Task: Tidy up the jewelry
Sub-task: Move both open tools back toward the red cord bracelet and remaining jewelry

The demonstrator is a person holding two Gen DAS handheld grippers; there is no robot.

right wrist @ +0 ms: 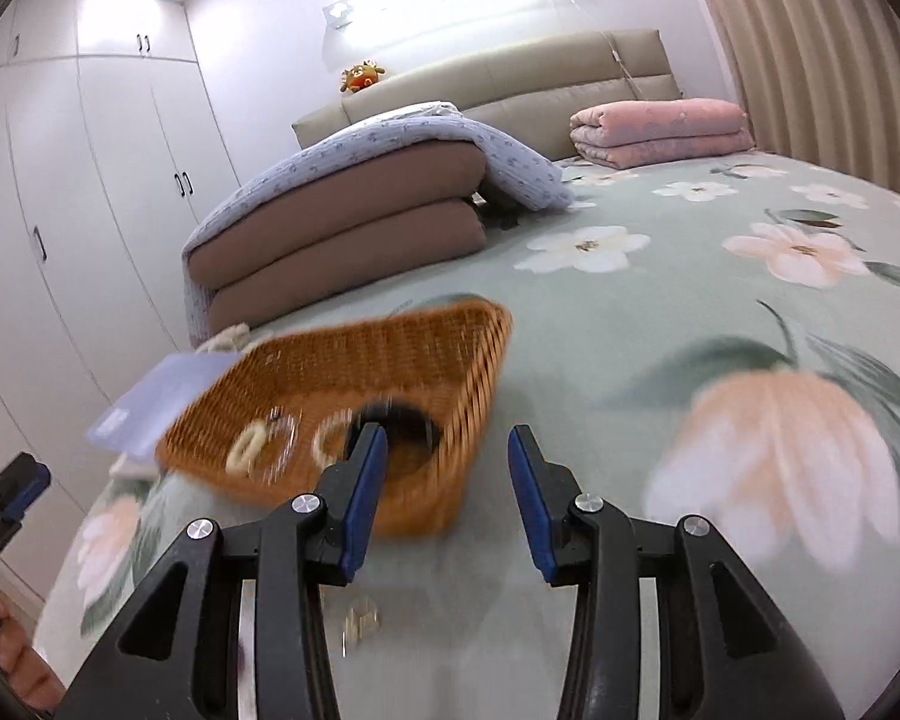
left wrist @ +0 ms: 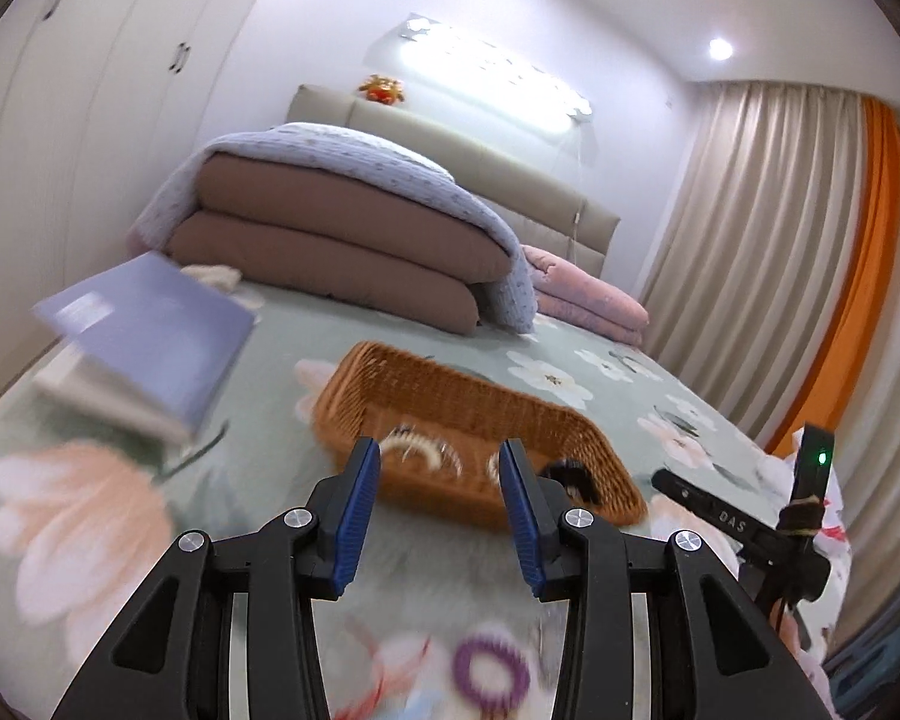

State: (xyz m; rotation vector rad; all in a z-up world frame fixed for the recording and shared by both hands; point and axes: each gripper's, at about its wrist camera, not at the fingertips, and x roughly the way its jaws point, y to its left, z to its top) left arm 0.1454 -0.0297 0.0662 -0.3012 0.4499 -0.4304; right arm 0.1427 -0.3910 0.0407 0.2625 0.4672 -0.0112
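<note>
A brown wicker basket [left wrist: 450, 384] lies on the flowered green bedspread, just ahead of both grippers. In it are pale beaded bracelets [left wrist: 411, 450] and a black hair tie [left wrist: 573, 477]. My left gripper [left wrist: 440, 450] is open in front of the basket's near wall, with nothing between its blue pads. A purple spiral hair tie [left wrist: 489, 675] lies on the bed below it. In the right wrist view the basket [right wrist: 360, 348] is blurred, with the bracelets [right wrist: 249, 447] and the black ring [right wrist: 405, 414] inside. My right gripper [right wrist: 448, 435] is open and empty at the basket's near right corner. A small metallic piece [right wrist: 360, 612] lies on the bed beneath it.
A blue book [left wrist: 150, 336] lies left of the basket. Folded brown quilts [left wrist: 330, 252] and a pink blanket [right wrist: 660, 132] are stacked toward the headboard. White wardrobes [right wrist: 90, 210] stand on the left, curtains [left wrist: 780, 240] on the right. A hand [right wrist: 21, 660] shows at the lower left.
</note>
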